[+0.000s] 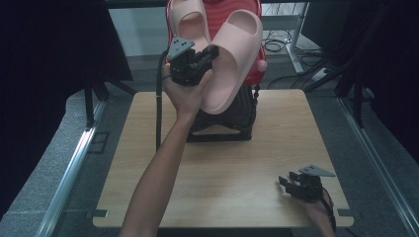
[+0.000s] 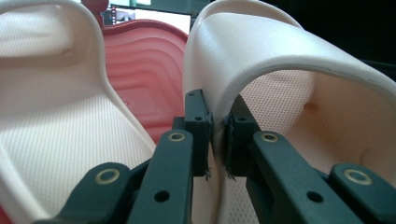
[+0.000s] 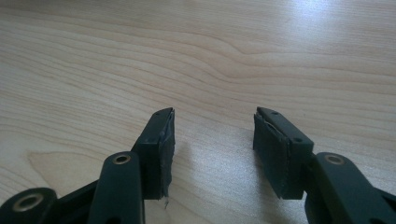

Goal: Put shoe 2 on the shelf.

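Jaws of the left gripper (image 1: 210,53) pinch the strap edge of a pale pink foam slide sandal (image 1: 232,59), held up above the far end of the light wooden table (image 1: 227,163), against a red ribbed stand (image 1: 254,69) where a second pink sandal (image 1: 190,22) leans. Near the table's right front corner, the right gripper (image 1: 286,182) rests with jaws partly open, holding nothing.

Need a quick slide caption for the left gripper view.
Left gripper clamps the strap edge of a pink slide sandal, its twin and a red rack behind.
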### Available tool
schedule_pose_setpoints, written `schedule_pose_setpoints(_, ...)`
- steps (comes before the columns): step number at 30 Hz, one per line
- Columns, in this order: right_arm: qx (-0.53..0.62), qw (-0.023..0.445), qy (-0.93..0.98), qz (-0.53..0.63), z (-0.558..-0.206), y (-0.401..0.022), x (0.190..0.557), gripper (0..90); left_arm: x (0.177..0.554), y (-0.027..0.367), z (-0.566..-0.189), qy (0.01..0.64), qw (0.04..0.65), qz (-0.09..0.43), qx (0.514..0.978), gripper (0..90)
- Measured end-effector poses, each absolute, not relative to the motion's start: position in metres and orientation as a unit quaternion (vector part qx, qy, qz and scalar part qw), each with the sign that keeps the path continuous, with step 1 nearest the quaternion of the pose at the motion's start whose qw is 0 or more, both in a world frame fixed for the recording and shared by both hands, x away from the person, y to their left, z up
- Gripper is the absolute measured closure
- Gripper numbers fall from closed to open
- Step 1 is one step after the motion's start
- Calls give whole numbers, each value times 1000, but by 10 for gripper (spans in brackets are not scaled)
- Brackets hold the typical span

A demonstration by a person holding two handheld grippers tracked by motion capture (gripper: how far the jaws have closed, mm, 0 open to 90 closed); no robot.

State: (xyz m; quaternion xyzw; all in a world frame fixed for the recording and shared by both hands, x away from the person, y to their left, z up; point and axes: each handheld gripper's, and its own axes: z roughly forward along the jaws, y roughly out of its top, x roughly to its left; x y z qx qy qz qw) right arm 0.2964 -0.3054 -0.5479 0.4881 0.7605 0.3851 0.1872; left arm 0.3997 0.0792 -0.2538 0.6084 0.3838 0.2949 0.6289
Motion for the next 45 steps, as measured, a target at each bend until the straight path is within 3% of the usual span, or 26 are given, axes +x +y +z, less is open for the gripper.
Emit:
schedule_pose_setpoints(19, 487, 186, 761, 386, -548, -305, 295, 486, 447, 67, -226, 421, 624, 300, 586, 821)
schedule_pose_setpoints(31, 487, 184, 761, 388, -548, -305, 294, 486, 476, 43, -202, 442, 596, 334, 581, 819)
schedule_pose_setpoints(45, 486, 180, 761, 390, -548, -303, 293, 481, 505, 28, -208, 473, 565, 353, 576, 809)
